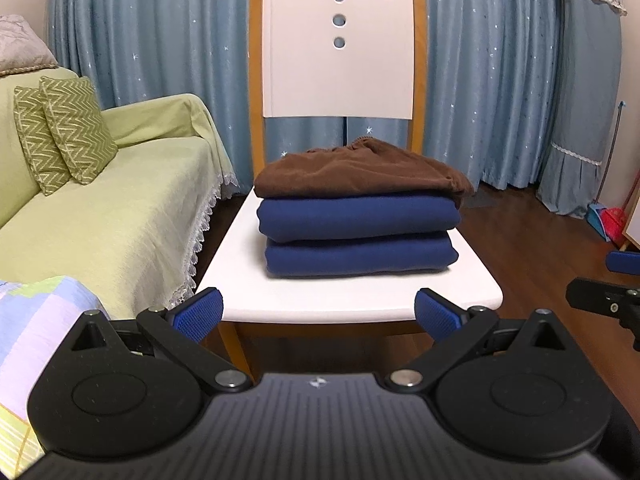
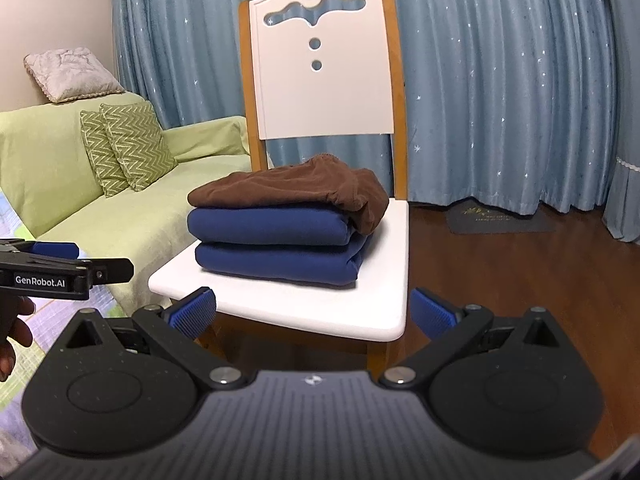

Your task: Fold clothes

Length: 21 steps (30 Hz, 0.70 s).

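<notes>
A stack of folded clothes sits on a white chair seat (image 1: 352, 300): two folded navy blue garments (image 1: 356, 236) with a folded brown garment (image 1: 356, 172) on top, whose right edge droops over the side. The stack also shows in the right wrist view, navy garments (image 2: 276, 244) under the brown garment (image 2: 288, 188). My left gripper (image 1: 319, 314) is open and empty, in front of the chair's front edge. My right gripper (image 2: 314, 314) is open and empty, in front of the chair (image 2: 280, 304), right of the left gripper.
A sofa with a green cover (image 1: 104, 216) and zigzag cushions (image 1: 68, 132) stands left of the chair. A pastel patchwork cloth (image 1: 36, 340) lies at lower left. Blue curtains (image 1: 500, 80) hang behind. Wooden floor (image 2: 520, 280) and a dark mat (image 2: 500, 218) lie to the right.
</notes>
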### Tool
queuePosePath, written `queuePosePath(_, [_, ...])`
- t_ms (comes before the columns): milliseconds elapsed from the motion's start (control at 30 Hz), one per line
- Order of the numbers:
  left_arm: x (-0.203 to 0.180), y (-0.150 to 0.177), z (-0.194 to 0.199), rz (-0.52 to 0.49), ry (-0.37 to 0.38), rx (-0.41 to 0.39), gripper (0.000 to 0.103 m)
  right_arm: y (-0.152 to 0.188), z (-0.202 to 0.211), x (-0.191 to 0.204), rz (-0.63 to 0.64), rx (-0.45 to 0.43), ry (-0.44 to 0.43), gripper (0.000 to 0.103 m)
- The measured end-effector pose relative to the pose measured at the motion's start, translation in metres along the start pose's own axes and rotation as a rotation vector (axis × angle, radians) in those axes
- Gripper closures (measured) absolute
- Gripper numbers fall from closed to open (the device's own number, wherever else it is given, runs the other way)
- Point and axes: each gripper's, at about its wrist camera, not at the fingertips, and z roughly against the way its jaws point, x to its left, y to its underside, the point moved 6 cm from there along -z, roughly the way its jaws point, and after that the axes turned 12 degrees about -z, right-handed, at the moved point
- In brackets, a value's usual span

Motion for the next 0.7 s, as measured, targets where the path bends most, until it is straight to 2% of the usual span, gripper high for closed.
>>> queuePosePath(133, [-0.002,0.005,-0.009,-0.034,0.008,0.024,0.001,0.003,-0.006,-0.003,0.008,0.023,0.017,0.001])
queuePosePath(300, [0.005,0.010,-0.020,-0.022,0.019,0.052,0.001,0.004,-0.016,-0.008,0.002,0.049,0.054,0.001])
queuePosePath(700, [0.008,0.003,-0.026,-0.023,0.033,0.042,0.001,0.008,-0.032,-0.007,0.002,0.079,0.072,0.001])
